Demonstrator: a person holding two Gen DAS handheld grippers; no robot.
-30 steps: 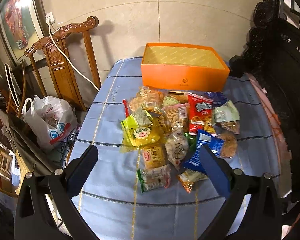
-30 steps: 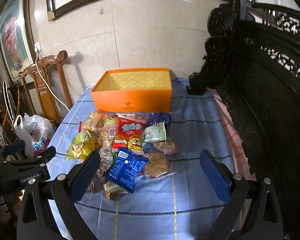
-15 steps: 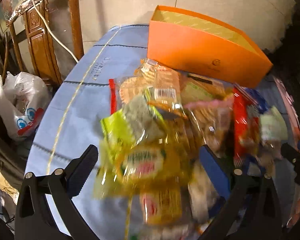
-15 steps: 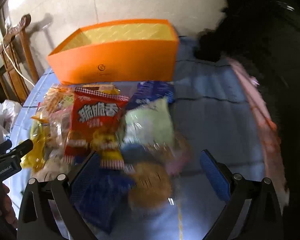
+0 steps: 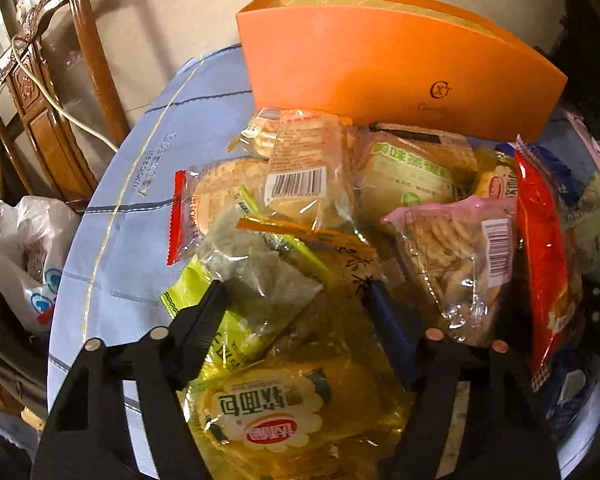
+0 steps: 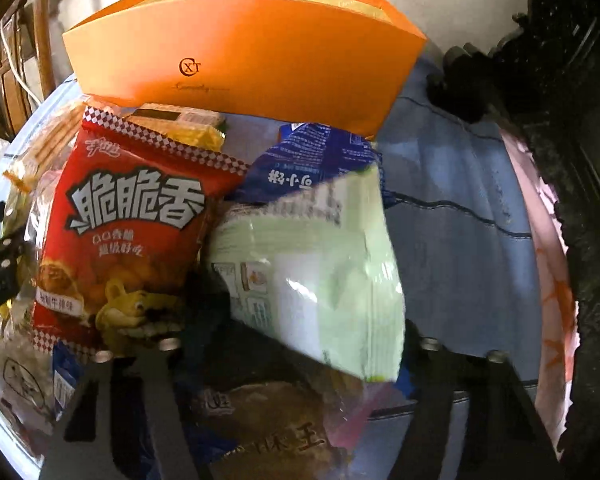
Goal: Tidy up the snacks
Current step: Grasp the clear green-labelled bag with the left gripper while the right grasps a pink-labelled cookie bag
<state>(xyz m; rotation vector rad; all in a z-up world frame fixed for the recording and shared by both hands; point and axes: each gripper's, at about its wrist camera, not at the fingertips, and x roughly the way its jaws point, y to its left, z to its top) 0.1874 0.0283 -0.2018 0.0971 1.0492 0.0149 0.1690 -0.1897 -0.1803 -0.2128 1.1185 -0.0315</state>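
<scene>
**Both grippers down in the snack pile**

I saw the snack pile (image 5: pixel 340 216) heaped mid-table against the orange box (image 5: pixel 380 64), glossy packets overlapping. My left gripper (image 5: pixel 296 320) was closing around a yellow packet (image 5: pixel 268 412), pads not yet pressing. My right gripper (image 6: pixel 300 344) was closing around a pale green packet (image 6: pixel 320 280). Bare blue tablecloth (image 6: pixel 460 248) lay toward the right edge.

An orange box (image 5: pixel 380 68) with a dark round logo fills the upper frame. Below it, the tablecloth (image 5: pixel 140 184) is pale blue with dark and yellow lines. At lower centre lies a yellow packet (image 5: pixel 284 412) with a red oval; at the right edge, a red packet (image 6: pixel 124 232) with white letters and checkered border, beside a pale green packet (image 6: pixel 320 280).
</scene>
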